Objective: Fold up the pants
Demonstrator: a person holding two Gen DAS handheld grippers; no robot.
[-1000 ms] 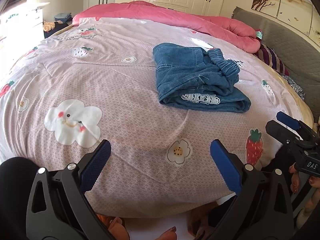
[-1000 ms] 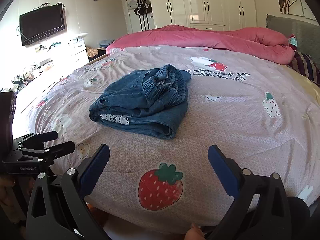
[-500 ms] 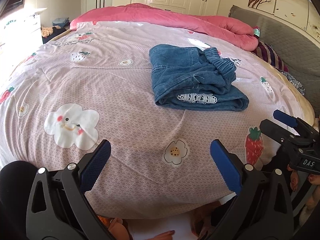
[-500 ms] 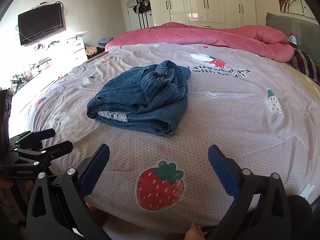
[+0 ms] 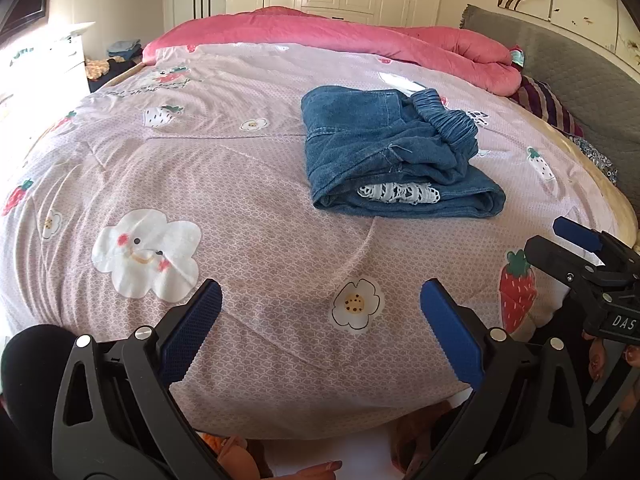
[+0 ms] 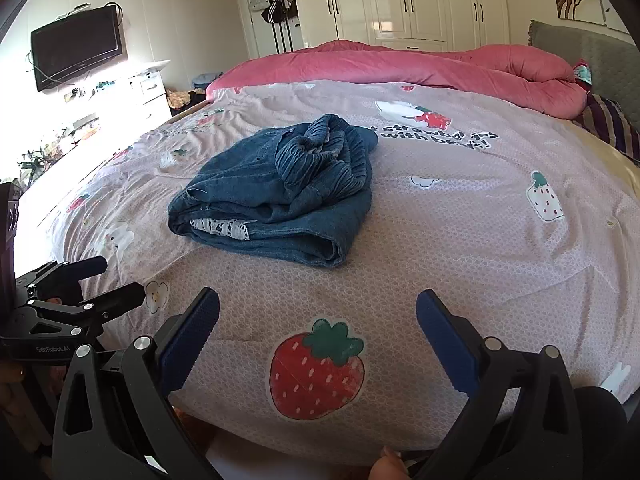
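Blue denim pants [image 5: 384,152] lie folded in a thick bundle on the pink patterned bedspread [image 5: 224,184], white lace trim showing at the near edge and the gathered waistband on top. They also show in the right wrist view [image 6: 280,196]. My left gripper [image 5: 320,312] is open and empty, held above the near edge of the bed, well short of the pants. My right gripper [image 6: 318,316] is open and empty too, over a strawberry print near the bed edge. Each gripper shows in the other's view, the right one [image 5: 576,248] and the left one [image 6: 92,284].
A rolled pink duvet [image 5: 360,40] lies along the far side of the bed. A grey headboard [image 5: 580,64] and striped pillow [image 5: 548,104] stand at right. White wardrobes [image 6: 420,0], a wall TV [image 6: 76,46] and a cluttered dresser [image 6: 132,96] lie beyond.
Both grippers stay open and empty. The views have shifted slightly, with the pants sitting a little lower and closer in the frame; the pants themselves have not moved.
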